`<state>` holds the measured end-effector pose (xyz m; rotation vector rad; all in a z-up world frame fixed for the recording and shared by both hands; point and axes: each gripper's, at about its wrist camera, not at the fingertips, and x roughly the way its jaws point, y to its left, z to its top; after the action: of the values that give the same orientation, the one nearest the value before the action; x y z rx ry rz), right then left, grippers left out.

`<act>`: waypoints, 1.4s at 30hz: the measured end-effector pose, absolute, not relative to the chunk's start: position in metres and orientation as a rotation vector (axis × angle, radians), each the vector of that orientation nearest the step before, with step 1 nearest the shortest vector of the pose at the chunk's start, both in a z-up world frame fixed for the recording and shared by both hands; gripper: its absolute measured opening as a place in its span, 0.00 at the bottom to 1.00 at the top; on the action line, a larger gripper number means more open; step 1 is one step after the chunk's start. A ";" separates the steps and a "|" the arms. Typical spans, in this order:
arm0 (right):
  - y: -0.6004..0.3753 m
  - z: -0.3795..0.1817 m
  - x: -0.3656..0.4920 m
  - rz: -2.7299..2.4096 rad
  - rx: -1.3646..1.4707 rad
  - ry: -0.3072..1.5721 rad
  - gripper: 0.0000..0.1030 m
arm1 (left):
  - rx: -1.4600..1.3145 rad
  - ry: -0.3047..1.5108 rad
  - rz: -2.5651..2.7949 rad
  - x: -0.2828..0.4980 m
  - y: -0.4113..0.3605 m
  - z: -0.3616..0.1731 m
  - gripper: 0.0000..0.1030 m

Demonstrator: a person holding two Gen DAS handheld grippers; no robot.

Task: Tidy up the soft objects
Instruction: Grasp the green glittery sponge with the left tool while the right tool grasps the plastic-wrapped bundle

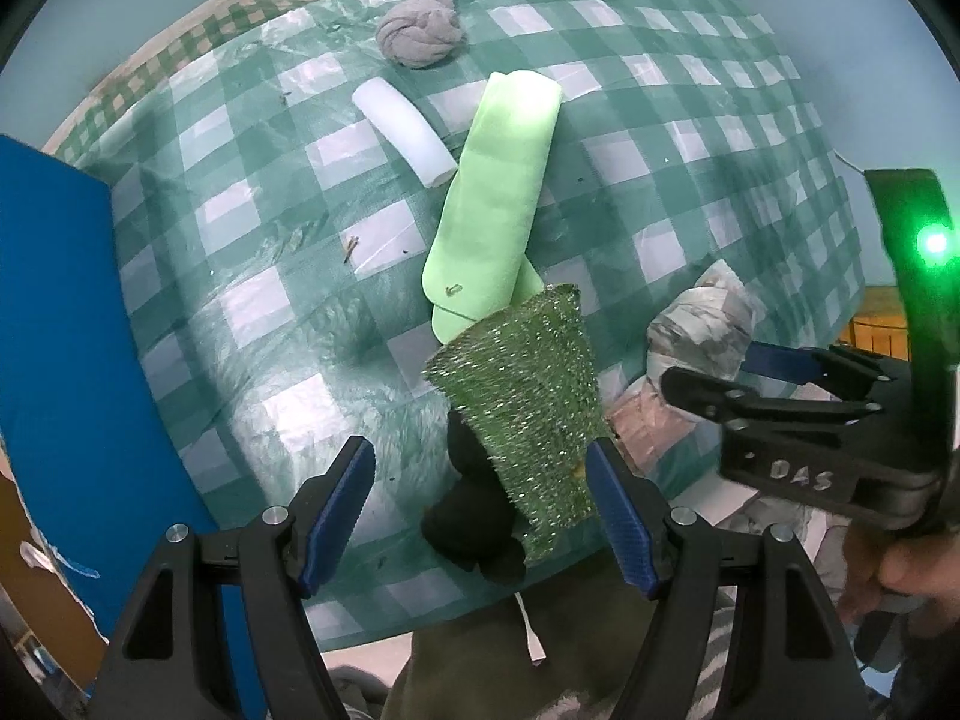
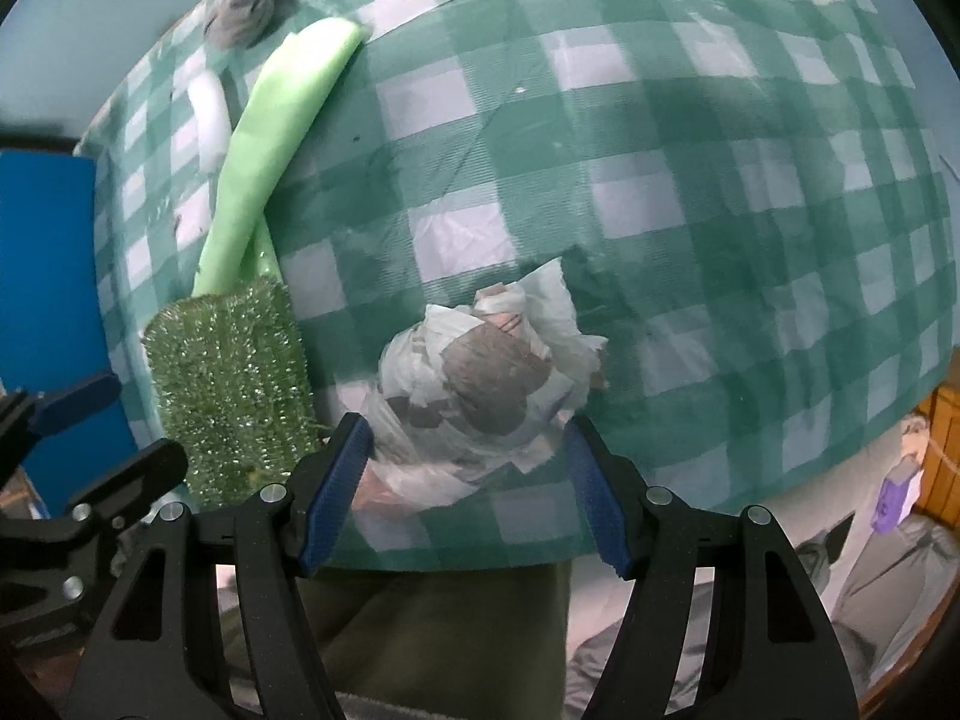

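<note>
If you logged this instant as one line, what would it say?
left gripper: open over glittery green scrubber | right gripper: open around crumpled plastic bag, not gripped | green foam, white foam, grey cloth: untouched on checked tablecloth

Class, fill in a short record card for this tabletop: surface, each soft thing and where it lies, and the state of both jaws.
surface: green checked tablecloth
far edge: grey cloth ball
middle: white foam piece beside light green foam strip
near edge: glittery green scrubber overlapping a black object
crumpled plastic bag: between the right gripper's jaws, not squeezed
left gripper: open over the scrubber
</note>
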<state>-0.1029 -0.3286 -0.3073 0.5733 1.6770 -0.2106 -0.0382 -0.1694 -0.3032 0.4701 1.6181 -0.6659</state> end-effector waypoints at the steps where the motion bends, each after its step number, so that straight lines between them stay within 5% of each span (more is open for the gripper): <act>1: -0.325 -0.309 -0.100 -0.211 0.563 1.677 0.66 | 0.467 1.621 -0.663 -0.038 -0.169 -0.304 0.72; 11: -0.302 -0.322 -0.090 -0.225 0.355 1.697 0.69 | 0.460 1.626 -0.636 -0.039 -0.165 -0.305 0.72; 19: -0.285 -0.314 -0.092 -0.170 0.278 1.675 0.50 | 0.451 1.631 -0.627 -0.040 -0.168 -0.304 0.72; 36: -0.341 -0.284 -0.105 -0.135 0.385 1.611 0.49 | 0.451 1.718 -0.557 -0.052 -0.205 -0.338 0.72; 42: -0.346 -0.288 -0.107 -0.115 0.390 1.624 0.49 | 0.464 1.685 -0.520 -0.056 -0.219 -0.343 0.40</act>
<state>-0.1066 -0.3464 -0.2878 0.3899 1.6237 -0.1148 -0.0564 -0.2186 -0.3430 0.4639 1.6847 -0.5198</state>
